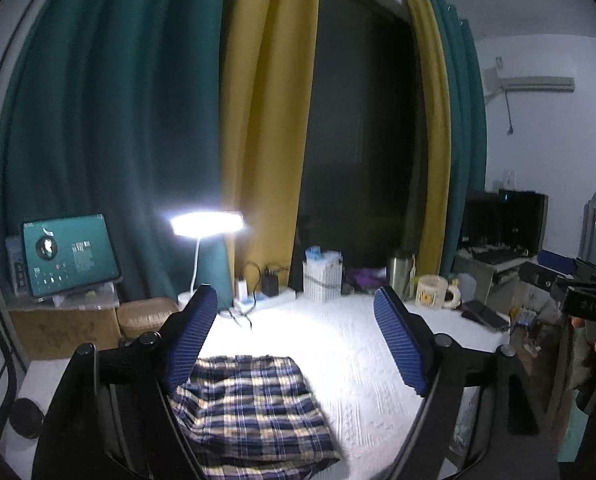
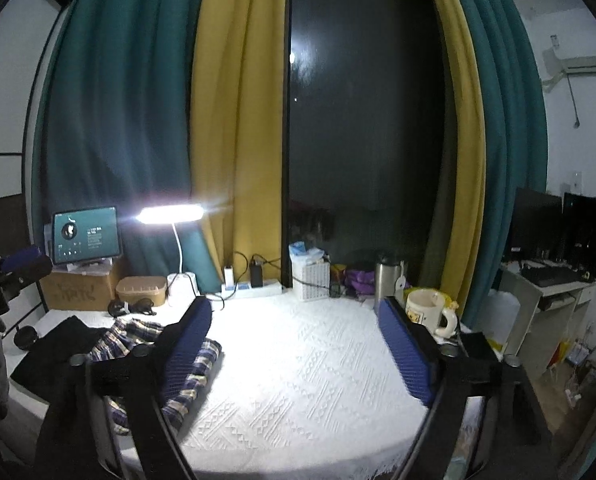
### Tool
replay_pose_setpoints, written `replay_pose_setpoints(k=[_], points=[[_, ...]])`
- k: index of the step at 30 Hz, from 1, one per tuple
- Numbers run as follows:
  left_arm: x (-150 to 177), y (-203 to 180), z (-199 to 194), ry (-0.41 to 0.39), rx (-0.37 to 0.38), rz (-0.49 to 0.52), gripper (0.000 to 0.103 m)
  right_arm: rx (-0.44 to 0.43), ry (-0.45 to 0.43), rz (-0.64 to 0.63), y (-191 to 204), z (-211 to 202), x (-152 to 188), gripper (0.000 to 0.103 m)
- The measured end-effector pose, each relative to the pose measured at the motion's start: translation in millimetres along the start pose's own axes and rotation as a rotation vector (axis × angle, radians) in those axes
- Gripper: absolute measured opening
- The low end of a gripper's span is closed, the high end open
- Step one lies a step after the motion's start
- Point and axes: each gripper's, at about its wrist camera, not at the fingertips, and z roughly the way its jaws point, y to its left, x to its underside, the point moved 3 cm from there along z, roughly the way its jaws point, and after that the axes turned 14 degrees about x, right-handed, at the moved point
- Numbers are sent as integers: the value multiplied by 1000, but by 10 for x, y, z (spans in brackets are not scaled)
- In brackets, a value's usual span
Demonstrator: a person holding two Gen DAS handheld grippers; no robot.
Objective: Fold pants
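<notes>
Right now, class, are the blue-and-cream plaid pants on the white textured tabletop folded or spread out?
Folded. The blue-and-cream plaid pants lie as a compact, layered rectangle on the white textured tabletop, no separate legs showing.

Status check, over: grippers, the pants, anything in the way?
Left gripper open, right gripper open, both empty. Plaid pants folded on white cover. Black garment lies beside them.
</notes>
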Motion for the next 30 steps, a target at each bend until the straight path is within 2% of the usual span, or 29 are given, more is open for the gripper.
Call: replay_pose_setpoints(k=[1, 6, 7, 9, 12, 13, 17, 30], points=[[-21, -15, -29, -10, -1, 1, 81, 2, -12, 1, -7, -40, -23, 96], [-103, -27, -175, -68, -7, -9, 84, 32, -78, 8, -44, -258, -137, 99], [-108, -28, -200, -77, -13, -12, 88, 45, -88, 13, -58, -291, -155, 103], [-108, -21, -235, -89, -38, -16, 98, 70, -118, 34, -104, -374, -183, 103], [-76, 34, -233, -84, -58, -31, 100, 186, -135, 37, -156, -447, -185, 103], [-64, 44, -217, -77, -61, -36, 101, 201, -138, 32, -152, -458, -184, 103], [-8, 48, -169, -55, -91, -38, 101, 181, -121, 42, -161, -419, -164, 103], [59, -20, -120, -25, -105, -17, 101, 164, -74, 20, -109, -259, -64, 103]])
